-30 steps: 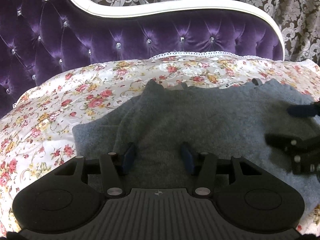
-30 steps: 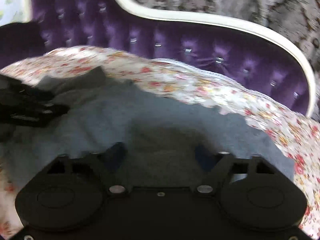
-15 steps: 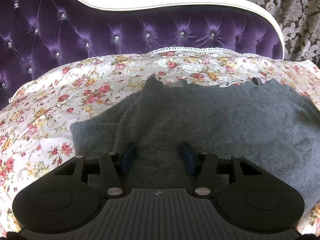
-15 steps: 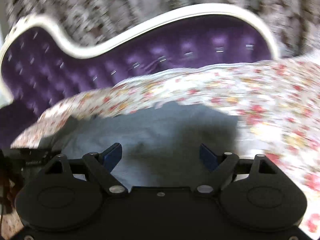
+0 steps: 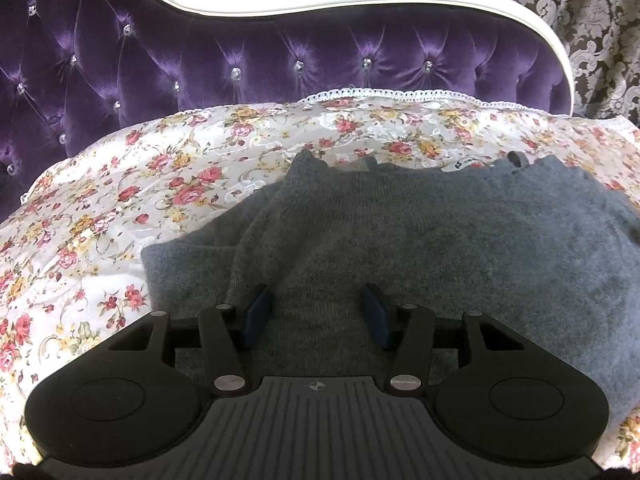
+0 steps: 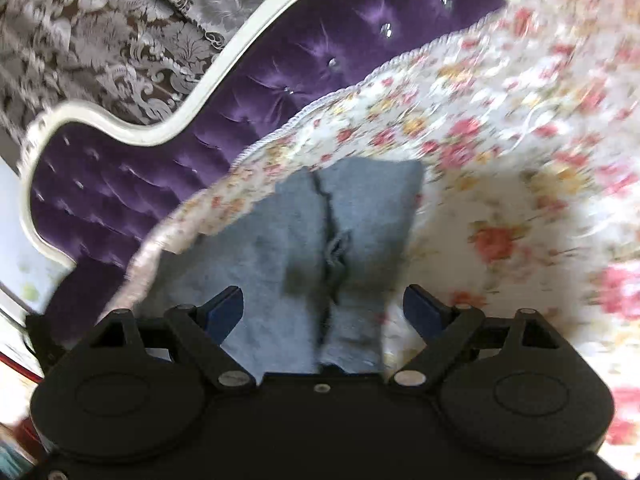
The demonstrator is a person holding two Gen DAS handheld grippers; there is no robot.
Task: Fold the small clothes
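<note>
Left gripper (image 5: 316, 314): jaws moderately apart, blue pads (image 5: 256, 314) clear of each other, nothing pinched between them. Both fingers sit low over the grey knit sweater (image 5: 400, 240); contact with the knit cannot be told.

Right gripper (image 6: 323, 312): jaws wide, nothing between them. Its view is tilted and motion-blurred. A narrow part of the sweater (image 6: 288, 248) lies between and ahead of the fingers, with a dark crease or seam running lengthwise through it.

Sweater: in the left wrist view it lies spread flat on the floral bedspread (image 5: 120, 208), one sleeve folded out toward the left, far edge uneven with a small loop at the right end.

Bedspread: white ground, pink and yellow roses, lace trim along the far edge.

Behind it: purple tufted velvet headboard (image 5: 280, 60) with crystal buttons and a curved white frame. Beyond that, a brown and silver damask curtain (image 5: 592, 20).
</note>
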